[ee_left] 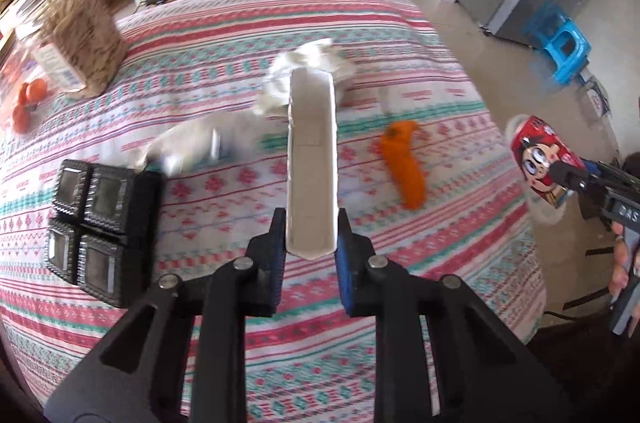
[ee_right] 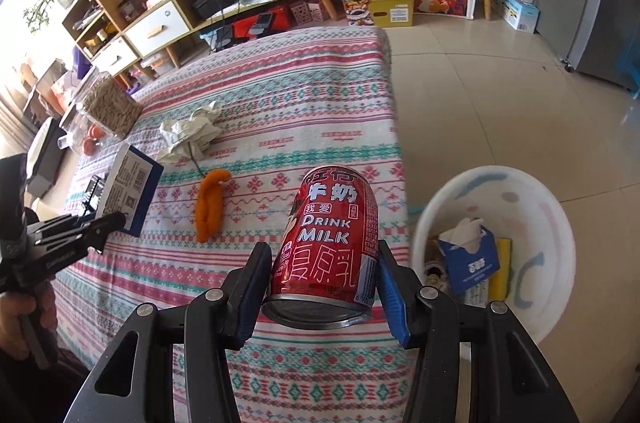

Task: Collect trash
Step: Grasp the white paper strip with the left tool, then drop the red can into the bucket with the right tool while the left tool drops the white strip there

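Two grippers — left fingers (ee_left: 282, 243) clamp one carton (ee_left: 312, 159), right fingers (ee_right: 390, 283) clamp one can (ee_right: 328, 247).

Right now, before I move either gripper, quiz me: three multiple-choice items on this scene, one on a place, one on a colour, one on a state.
1. Where does the white bin stand?
A. On the tablecloth
B. On the floor, off the table's right edge
C. Under the cabinet

2. What colour is the peel lying on the tablecloth?
A. Orange
B. Green
C. Purple

3. What is the right gripper doing?
A. Open and empty
B. Shut on crumpled tissue
C. Shut on the red milk can

Answers:
1 B: the bin sits on the floor tiles past the cloth's edge, with a blue tissue box inside.
2 A: the peel is plainly orange in both views.
3 C: both pads press the can's sides, while the left gripper holds a white carton.
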Demonstrator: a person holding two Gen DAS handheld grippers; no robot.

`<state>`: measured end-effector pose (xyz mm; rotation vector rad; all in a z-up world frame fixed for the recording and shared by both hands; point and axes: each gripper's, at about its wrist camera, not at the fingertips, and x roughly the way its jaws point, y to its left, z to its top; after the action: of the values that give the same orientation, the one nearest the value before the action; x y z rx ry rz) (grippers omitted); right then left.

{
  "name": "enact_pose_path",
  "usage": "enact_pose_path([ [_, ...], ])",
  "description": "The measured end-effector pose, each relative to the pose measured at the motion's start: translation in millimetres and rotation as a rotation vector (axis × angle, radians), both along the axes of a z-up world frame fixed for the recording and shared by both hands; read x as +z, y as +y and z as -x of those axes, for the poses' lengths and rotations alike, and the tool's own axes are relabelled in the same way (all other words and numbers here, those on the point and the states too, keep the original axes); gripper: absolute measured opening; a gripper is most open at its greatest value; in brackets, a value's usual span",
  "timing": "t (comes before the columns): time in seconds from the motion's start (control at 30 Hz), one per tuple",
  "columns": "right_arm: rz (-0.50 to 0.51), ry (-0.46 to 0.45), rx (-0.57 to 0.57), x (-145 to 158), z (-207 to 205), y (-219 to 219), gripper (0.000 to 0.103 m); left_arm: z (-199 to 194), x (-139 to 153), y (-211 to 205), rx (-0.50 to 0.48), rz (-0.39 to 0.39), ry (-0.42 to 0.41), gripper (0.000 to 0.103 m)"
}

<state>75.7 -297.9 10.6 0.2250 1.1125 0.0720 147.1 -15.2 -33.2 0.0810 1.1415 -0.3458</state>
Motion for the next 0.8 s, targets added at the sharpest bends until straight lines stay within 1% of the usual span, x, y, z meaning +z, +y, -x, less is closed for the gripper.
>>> enact_pose_path([
  [0.3, 0.005, 0.001, -0.074, 2.3, 17.9, -42.2, 0.052, 11.0, 6.4, -50.5, -0.09, 0.041, 0.0, 0.024],
  [0.47, 0.011, 0.015, -0.135, -1.2, 30.1, -77.0, 0.052, 19.1, 9.0, -81.8, -0.149, 0.037, -0.008, 0.024],
  [0.57, 0.012, 0.024, -0.175, -3.5, 36.0, -98.5, 0.052, 21.9, 10.7, -100.4, -0.168, 0.053, -0.002, 0.024],
  [0.67, 0.011, 0.033, -0.212, -6.2, 42.4, -118.3, 0.052, 24.6, 9.3, -123.4, -0.198, 0.075, 0.013, 0.024],
  [0.8, 0.009, 0.046, -0.242, -10.8, 49.5, -138.1, 0.052, 28.1, 3.8, -163.9, -0.251, 0.087, 0.029, 0.024],
])
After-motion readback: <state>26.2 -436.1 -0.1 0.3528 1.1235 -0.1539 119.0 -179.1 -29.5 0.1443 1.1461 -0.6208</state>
